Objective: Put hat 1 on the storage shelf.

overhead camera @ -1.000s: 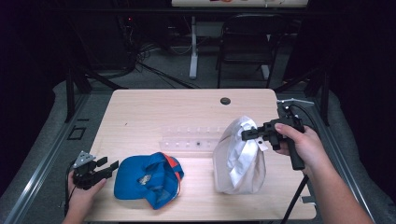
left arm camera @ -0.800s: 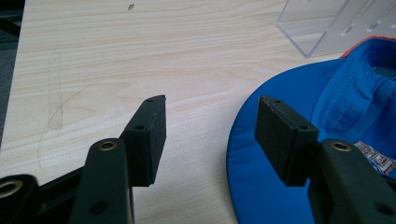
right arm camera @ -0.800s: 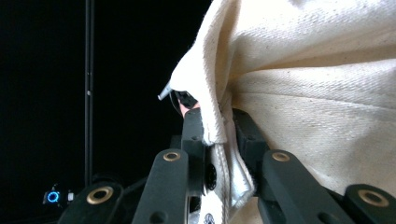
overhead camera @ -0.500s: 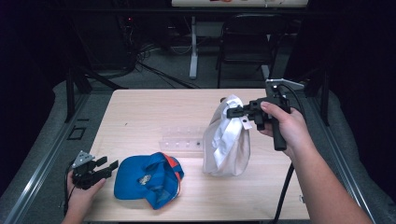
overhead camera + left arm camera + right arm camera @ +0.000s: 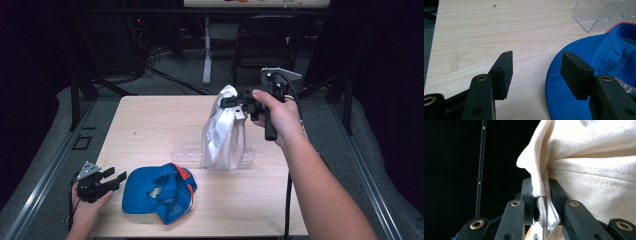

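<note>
White cap (image 5: 223, 132) sits centre-right of the high view, hanging from my right gripper (image 5: 231, 102). Jaws are pinched on a folded, stitched edge at its top; in the right gripper view (image 5: 541, 195) the cream fabric (image 5: 599, 170) is clamped flat between both pads. Its lower end touches or sits just over the clear acrylic stand (image 5: 187, 150) and the table (image 5: 150, 120); can't tell which.

Orientation: long axis near vertical, leaning slightly, top toward the upper right of the frame, open bulge toward the lower left. It hangs limp, so it will swing.

Step in hand, as I read it: carrying the cap over to place it. To do it well I'd keep the pinch firm on the seam, not the loose cloth beside it, move slowly so the bottom doesn't drag the stand, and lower until the fabric settles before releasing.

Left gripper (image 5: 112, 178) is at the lower left, jaws spread with nothing between them, resting low by the blue cap (image 5: 157, 192). In the left gripper view one pad (image 5: 574, 72) hangs over the blue brim (image 5: 556, 92); contact unclear.
</note>
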